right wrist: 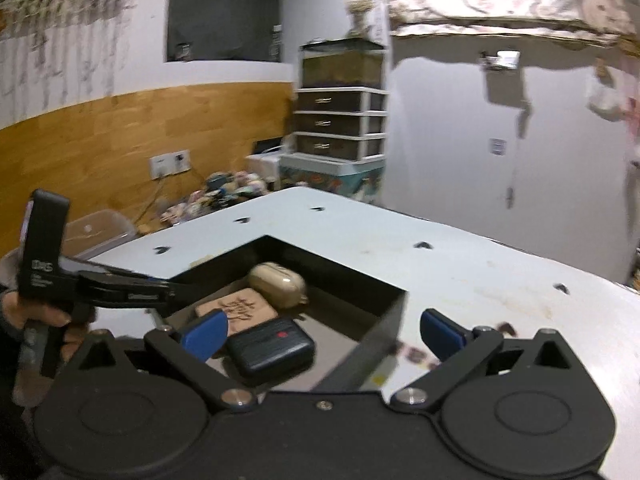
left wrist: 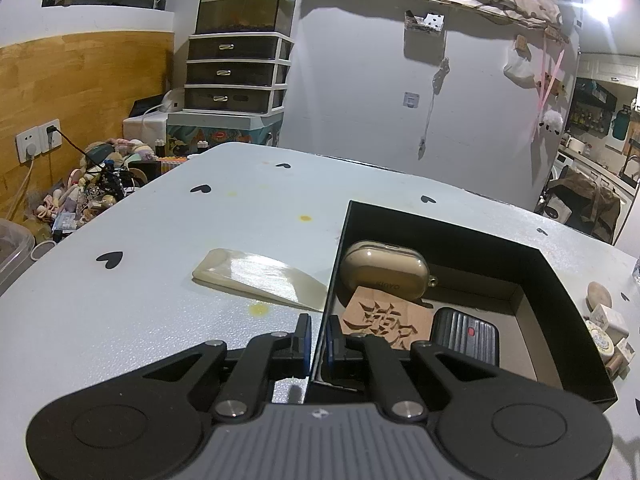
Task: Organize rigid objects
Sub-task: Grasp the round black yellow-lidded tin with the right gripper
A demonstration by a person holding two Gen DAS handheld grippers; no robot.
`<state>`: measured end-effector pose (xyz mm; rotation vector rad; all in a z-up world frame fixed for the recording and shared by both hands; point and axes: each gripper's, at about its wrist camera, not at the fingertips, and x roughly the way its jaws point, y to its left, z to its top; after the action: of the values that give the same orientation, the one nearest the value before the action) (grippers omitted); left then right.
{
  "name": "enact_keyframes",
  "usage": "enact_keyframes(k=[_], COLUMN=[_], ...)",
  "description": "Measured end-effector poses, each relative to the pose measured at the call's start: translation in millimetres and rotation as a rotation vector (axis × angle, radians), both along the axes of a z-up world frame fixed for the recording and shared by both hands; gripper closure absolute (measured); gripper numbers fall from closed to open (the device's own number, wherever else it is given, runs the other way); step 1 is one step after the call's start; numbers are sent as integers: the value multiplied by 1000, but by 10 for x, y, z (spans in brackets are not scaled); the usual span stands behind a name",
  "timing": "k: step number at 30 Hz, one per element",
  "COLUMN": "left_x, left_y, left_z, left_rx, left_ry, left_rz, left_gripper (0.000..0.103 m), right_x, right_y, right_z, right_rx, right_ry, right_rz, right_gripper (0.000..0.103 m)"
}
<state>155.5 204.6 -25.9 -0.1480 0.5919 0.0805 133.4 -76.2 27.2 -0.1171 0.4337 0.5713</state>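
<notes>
The black box's left wall (left wrist: 334,280) is pinched by the left gripper (left wrist: 318,338), its blue pads closed on either side of the thin card, presumably so the box is steadied while it is filled. The right gripper (right wrist: 320,330) is held wide apart above the box, nothing between its fingers. Inside are laid a ribbed black case (left wrist: 466,334), a carved wooden tile (left wrist: 386,320) and a glossy beige earbud case (left wrist: 384,268) (smooth, rounded). Beyond, on the pale table (left wrist: 160,240), a pearly flat shell piece (left wrist: 256,274) is left outside.

Dim indoor light; a lamp (left wrist: 606,2) flares with glare above the black box (left wrist: 440,232). Right wrist view is motion-blurred; fisheye edges bend and darken.
</notes>
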Motion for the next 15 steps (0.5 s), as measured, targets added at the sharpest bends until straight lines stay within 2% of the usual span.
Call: enact_keyframes(k=[5,15], left_x=[0,-3], left_y=[3,8], left_z=[0,-1], left_rx=[0,0], left_ry=[0,0], left_rz=[1,0], left_gripper=[95,95], right_x=[-71,-132], right_y=[-111,-483], right_z=[-187,-566], right_rx=[-13,-2], right_ry=[-3,110], right_rz=[-136,-388], right_gripper=[0,0])
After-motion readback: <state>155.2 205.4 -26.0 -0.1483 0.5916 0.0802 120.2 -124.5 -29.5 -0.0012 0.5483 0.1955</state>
